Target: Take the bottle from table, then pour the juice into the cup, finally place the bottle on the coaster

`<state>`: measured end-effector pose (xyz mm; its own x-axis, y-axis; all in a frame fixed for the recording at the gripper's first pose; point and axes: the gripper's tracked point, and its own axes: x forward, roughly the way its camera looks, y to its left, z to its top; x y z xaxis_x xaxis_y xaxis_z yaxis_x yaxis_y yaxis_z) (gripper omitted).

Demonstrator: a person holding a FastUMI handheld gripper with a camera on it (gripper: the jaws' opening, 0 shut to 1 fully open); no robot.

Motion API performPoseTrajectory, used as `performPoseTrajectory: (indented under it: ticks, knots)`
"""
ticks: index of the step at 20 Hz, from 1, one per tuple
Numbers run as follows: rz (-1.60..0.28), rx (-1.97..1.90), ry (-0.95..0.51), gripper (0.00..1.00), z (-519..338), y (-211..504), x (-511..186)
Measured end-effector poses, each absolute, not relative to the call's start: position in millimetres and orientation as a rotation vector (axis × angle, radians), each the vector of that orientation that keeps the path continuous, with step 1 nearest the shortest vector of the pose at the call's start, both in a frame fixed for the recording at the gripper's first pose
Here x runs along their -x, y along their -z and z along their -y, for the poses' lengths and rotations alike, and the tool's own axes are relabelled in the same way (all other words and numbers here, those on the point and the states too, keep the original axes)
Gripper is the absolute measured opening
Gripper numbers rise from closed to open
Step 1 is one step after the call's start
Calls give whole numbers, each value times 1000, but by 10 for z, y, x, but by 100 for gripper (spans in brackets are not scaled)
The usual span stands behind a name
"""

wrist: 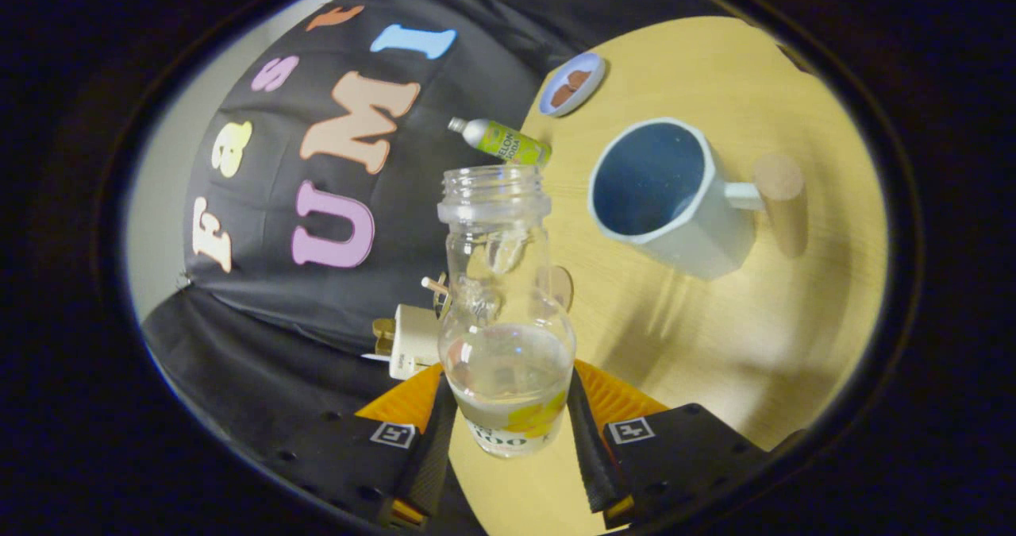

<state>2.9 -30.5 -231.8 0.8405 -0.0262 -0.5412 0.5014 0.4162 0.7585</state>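
Gripper clamping clear bottle, seemingly lifted, cup beyond

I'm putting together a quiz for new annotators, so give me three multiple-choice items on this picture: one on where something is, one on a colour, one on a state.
1. Where is the clear bottle?
A. lying on the table
B. between the gripper's two fingers
C. standing inside the cup

2. What colour is the inside of the cup?
A. red
B. dark blue
C. yellow

3. What state is the bottle's mouth in?
A. open, no cap on it
B. closed with a cap
C. plugged with a cork

Answers:
1 B: both fingers press on the bottle's lower part, which is held off the table.
2 B: the white cup's inner wall shows dark blue.
3 A: the threaded neck ends in an open rim, and clear liquid sits low in the bottle.
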Motion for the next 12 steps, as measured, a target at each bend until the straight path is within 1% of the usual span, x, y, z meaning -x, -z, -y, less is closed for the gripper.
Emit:
performPoseTrajectory:
  ticks: [3, 12]
  knots:
    - [-451, -985, 336, 72, 240, 2277, -147]
    - [-422, -654, 352, 72, 242, 2398, -529]
